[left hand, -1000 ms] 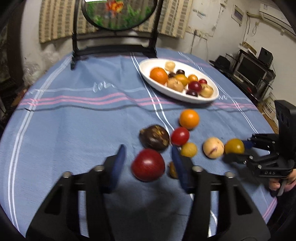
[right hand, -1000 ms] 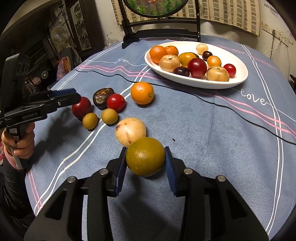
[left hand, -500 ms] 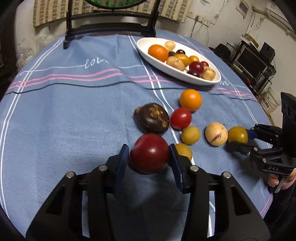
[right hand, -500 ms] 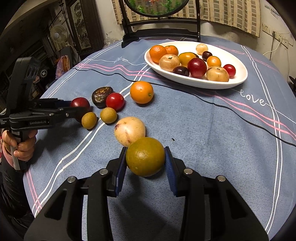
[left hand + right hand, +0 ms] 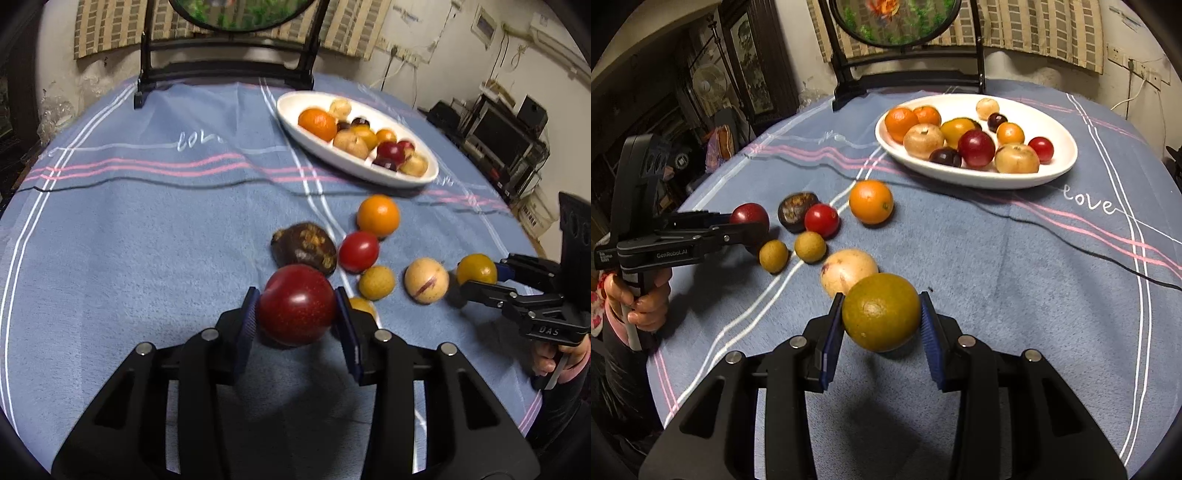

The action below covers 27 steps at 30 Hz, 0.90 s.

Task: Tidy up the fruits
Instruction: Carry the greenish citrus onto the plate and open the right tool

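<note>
My left tool [image 5: 297, 319] has just been closing and is gripping the dark red fruit [image 5: 297, 304] at lower centre. My right tool [image 5: 881, 319] is clamping the green-yellow citrus [image 5: 881, 312], lower centre. Loose fruit mid-frame on the tabletop [image 5: 1015, 277]; white dish [image 5: 1060, 162] upper right.

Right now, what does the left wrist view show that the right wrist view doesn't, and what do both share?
Only the left wrist view shows the shelf of electronics by the wall. Only the right wrist view shows the standing fan and the word "love" beside the white dish. Both show the left gripper shut on the dark red fruit, the right gripper shut on the yellow-green citrus, and loose fruit on the blue cloth.
</note>
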Each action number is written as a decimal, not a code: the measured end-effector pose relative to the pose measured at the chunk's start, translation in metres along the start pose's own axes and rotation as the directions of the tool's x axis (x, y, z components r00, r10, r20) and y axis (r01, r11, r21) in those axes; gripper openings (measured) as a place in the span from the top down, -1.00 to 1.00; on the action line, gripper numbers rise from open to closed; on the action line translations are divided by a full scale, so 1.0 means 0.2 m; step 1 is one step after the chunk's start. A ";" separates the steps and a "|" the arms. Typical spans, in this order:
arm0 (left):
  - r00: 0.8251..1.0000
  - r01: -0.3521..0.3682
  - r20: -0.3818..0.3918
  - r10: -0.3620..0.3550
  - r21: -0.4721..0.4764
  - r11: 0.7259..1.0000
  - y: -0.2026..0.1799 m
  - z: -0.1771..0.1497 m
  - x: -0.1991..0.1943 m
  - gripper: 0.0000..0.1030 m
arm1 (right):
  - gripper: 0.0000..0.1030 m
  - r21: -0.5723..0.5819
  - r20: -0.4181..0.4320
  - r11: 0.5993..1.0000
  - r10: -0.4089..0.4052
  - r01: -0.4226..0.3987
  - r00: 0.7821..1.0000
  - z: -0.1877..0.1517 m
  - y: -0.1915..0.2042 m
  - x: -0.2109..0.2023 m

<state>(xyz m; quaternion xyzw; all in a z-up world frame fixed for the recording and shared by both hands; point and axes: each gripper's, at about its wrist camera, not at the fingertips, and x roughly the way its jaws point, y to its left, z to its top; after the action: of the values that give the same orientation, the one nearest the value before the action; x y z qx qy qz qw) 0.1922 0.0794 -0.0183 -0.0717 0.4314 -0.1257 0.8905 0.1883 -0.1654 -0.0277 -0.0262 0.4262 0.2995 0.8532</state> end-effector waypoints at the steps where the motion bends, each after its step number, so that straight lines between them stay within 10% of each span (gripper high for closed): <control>1: 1.000 0.015 0.013 -0.015 0.002 1.000 0.00 0.01 -0.01 0.19 | 0.23 0.010 0.025 1.000 0.005 -0.005 1.000 0.01 -0.01 -0.02; 6: 0.984 0.162 0.072 -0.163 0.009 0.987 -0.07 0.07 -0.09 0.19 | 0.23 0.072 0.261 0.997 0.005 -0.025 0.965 0.09 -0.10 -0.17; 14: 0.981 0.094 0.158 -0.110 0.105 0.990 -0.29 0.45 -0.05 0.19 | 0.23 0.291 0.444 0.956 -0.174 0.042 0.879 0.36 -0.39 -0.16; 27: 0.994 -0.106 0.041 0.101 0.126 0.986 -0.47 0.98 0.69 0.19 | 0.23 0.354 0.298 0.931 -0.207 0.093 0.932 0.52 -0.72 0.16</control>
<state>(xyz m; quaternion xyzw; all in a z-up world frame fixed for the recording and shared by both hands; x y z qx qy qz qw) 0.4140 -0.0461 0.0211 0.0058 0.4102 -0.1053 0.9059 0.3542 -0.2351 -0.0155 0.1362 0.3183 0.1562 0.9251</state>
